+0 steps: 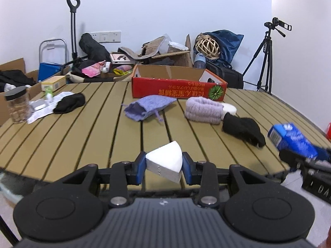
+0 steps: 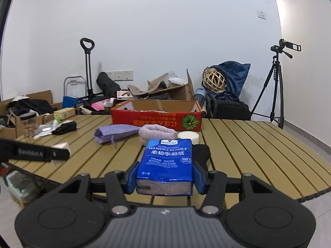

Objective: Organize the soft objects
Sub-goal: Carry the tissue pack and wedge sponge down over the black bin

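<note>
My left gripper (image 1: 164, 165) is shut on a white wedge-shaped sponge (image 1: 165, 163), held above the near edge of the slatted table (image 1: 93, 128). My right gripper (image 2: 165, 175) is shut on a blue handkerchief tissue pack (image 2: 166, 163); the same tissue pack (image 1: 293, 138) shows blurred at the right of the left wrist view. On the table lie a purple drawstring pouch (image 1: 148, 107), a lilac fluffy headband (image 1: 203, 110), a white round sponge (image 1: 229, 108), a black glove (image 1: 243, 130) and a black cloth (image 1: 70, 103). An open red cardboard box (image 1: 178, 86) stands at the far edge.
A clear jar with a black lid (image 1: 17, 106), white paper and small bottles sit at the table's left. Behind the table are cardboard boxes, bags, a trolley handle (image 1: 72, 2) and a camera tripod (image 1: 266, 55) at the right.
</note>
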Demonstrator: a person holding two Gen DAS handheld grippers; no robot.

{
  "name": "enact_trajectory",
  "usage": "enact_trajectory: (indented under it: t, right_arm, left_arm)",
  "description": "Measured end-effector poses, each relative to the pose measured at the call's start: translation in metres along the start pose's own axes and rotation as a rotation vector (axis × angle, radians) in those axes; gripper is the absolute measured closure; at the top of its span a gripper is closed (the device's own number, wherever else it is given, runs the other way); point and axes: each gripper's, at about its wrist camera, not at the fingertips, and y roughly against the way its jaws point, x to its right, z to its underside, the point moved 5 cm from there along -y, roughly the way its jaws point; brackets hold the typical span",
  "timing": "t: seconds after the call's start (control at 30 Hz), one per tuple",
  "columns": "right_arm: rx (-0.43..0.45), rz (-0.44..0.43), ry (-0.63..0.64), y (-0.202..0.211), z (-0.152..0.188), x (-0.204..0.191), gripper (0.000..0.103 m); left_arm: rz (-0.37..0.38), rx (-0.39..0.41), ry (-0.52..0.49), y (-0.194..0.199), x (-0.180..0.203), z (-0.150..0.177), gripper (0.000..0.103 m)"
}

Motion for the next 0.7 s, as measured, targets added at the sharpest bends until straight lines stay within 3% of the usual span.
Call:
enact_trajectory:
  t: [0.27,0.7]
  right_arm:
    - [-0.012,-0.035,0.050,0.042,0.010,-0.008,0.051]
    - [-0.254,-0.059,0.097,0.044,0.096,-0.018,0.051]
  left_arm:
    - [-0.015,-0.033,-0.046,0.034,0.007,0.029,0.067]
    - [-0.007,-0.181,-0.097,0.033,0.011,0.104,0.067]
